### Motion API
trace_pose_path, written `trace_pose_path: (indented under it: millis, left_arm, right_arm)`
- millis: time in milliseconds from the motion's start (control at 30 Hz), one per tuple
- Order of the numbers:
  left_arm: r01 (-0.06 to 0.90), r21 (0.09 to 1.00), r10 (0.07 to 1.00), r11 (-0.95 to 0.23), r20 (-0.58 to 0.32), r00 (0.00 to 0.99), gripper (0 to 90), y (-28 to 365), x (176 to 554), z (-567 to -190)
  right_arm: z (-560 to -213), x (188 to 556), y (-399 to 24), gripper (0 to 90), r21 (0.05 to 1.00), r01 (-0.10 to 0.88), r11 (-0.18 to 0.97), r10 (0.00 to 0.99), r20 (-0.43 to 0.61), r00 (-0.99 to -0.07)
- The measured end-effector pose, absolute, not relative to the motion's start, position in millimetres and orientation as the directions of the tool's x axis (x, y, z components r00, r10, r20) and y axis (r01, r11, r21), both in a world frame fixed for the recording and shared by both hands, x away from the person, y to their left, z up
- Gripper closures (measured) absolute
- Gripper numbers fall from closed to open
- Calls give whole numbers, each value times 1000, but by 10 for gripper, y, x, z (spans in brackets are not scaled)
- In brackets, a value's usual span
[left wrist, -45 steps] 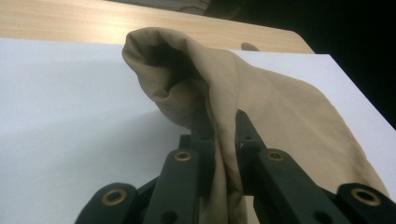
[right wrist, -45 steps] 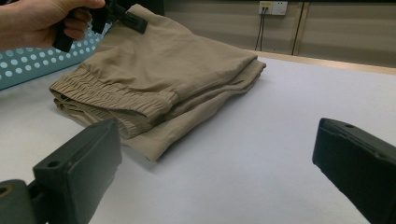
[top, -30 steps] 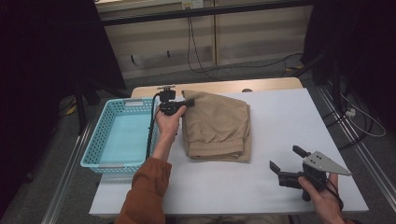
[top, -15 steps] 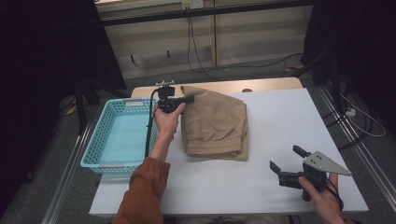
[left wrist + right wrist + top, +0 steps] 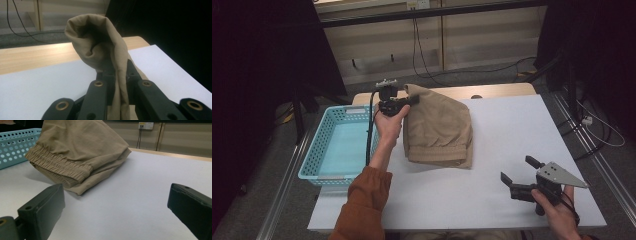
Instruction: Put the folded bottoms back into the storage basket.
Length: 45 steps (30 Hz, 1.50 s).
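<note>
Folded tan shorts with an elastic waistband lie on the white table top. My left gripper is shut on their far left corner and holds it lifted off the table. In the left gripper view the tan cloth bunches up between the black jaws, the left gripper closed tight on it. My right gripper rests open near the table's front right, nothing between its jaws. From the right gripper view, the shorts lie ahead with the waistband nearest.
A light blue plastic basket stands at the table's left edge, beside the shorts, and its rim appears in the right gripper view. Wooden table edge runs along the back. Cables hang on the wall behind.
The left gripper has risen with the corner of the shorts, pulling that corner up off the table. The right gripper has stayed where it was.
</note>
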<state>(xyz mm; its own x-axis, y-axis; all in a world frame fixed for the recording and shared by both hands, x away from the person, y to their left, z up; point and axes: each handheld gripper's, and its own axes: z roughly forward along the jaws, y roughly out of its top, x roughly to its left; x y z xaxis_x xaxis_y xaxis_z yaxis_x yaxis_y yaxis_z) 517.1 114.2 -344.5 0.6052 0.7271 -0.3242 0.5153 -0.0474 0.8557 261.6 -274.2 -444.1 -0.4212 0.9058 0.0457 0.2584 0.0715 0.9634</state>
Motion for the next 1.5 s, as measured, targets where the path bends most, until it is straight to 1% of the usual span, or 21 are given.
trace_pose_path:
  millis: [733,1100,1367,1400,1500]
  left_arm:
    - [429,901,699,-57,-271,662,839,1162,5017,-3068]
    - [391,919,695,-60,-243,677,840,1228,4937,-2860]
    - [365,930,692,-52,-230,684,841,1330,4877,-2719]
    - [347,935,692,-64,-209,691,841,1342,4848,-2678]
    - [337,940,689,-54,-209,694,842,1371,4833,-2647]
  right_arm:
    - [-4447,2629,-2746,14,963,260,72,907,46,-419]
    - [-4445,2631,-2743,14,962,266,57,907,62,-416]
    - [-4448,2636,-2747,14,963,263,64,907,54,-418]
    - [-4448,2636,-2745,13,963,261,63,907,54,-418]
    - [-4450,2640,-2744,14,963,263,67,907,51,-419]
